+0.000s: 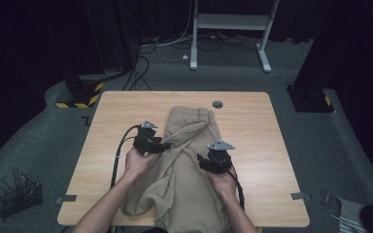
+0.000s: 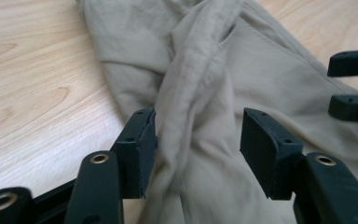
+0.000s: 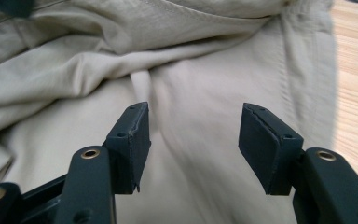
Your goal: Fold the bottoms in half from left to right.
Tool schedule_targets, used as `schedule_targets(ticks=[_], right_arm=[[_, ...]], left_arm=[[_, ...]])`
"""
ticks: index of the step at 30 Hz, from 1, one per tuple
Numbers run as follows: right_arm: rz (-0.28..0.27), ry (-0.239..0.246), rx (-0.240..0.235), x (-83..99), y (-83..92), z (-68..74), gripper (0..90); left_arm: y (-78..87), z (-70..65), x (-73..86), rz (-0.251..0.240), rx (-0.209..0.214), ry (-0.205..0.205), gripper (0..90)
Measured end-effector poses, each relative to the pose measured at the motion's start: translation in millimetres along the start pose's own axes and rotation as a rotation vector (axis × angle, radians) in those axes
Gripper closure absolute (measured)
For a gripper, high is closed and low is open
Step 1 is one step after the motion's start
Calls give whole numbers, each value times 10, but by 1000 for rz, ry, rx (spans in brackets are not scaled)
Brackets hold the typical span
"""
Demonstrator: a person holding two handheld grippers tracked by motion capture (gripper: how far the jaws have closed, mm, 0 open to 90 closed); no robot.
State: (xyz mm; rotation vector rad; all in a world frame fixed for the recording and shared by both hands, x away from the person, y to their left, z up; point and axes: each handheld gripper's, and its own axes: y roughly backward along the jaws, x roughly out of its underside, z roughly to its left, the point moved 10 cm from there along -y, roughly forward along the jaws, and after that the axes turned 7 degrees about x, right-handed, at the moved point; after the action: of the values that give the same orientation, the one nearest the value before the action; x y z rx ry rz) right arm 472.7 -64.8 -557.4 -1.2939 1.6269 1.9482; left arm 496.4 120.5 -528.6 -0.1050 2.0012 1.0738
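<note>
1. A pair of khaki trousers point(image 1: 184, 165) lies lengthwise down the middle of the wooden bench point(image 1: 252, 121) in the high view, waistband toward the upper centre and the lower part running off the bench's bottom edge between the person's forearms. One flap is folded diagonally across the garment.

2. The left gripper point(image 1: 159, 145), at centre-left of the high view, stands released. In the left gripper view its jaws gape on either side of a twisted ridge of cloth point(image 2: 191, 93), with no pad pressing on it.

3. The right gripper point(image 1: 209, 162), just right of centre, is likewise released — the right gripper view shows its jaws spread above flat fabric point(image 3: 196, 116) with nothing caught between them.

4. Risk: with neither pair of jaws gripping, the folded flap may slump or spring open, since only its own weight holds it.

5. Risk: a fresh pinch on the ridge could gather several layers at once — a lift would then drag the whole garment askew rather than move a single fold.

6. Risk: the overhanging portion at the lower edge could pull the trousers off the bench if the cloth is tugged toward the person.
</note>
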Motion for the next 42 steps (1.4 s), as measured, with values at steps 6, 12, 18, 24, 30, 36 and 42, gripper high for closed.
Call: schedule_targets(ticks=[6, 12, 18, 24, 30, 36, 42], right_arm=[[13, 29, 38, 291, 265, -138, 431], [30, 1, 76, 537, 358, -278, 433], [50, -3, 90, 683, 298, -309, 435], [56, -4, 87, 690, 286, -301, 446], [57, -2, 88, 691, 287, -300, 444], [55, 4, 82, 692, 292, -288, 432], [26, 27, 54, 654, 474, -210, 433]], left_arm=[[228, 33, 275, 21, -49, -29, 420], [344, 155, 625, 56, -83, 35, 426], [406, 274, 876, 99, -106, 87, 564], [384, 237, 935, 123, -45, 117, 868], [449, -75, 700, 40, 49, 60, 893], [354, -764, 458, 12, 223, -44, 893], [-80, -1187, 551, 117, 283, -120, 892]])
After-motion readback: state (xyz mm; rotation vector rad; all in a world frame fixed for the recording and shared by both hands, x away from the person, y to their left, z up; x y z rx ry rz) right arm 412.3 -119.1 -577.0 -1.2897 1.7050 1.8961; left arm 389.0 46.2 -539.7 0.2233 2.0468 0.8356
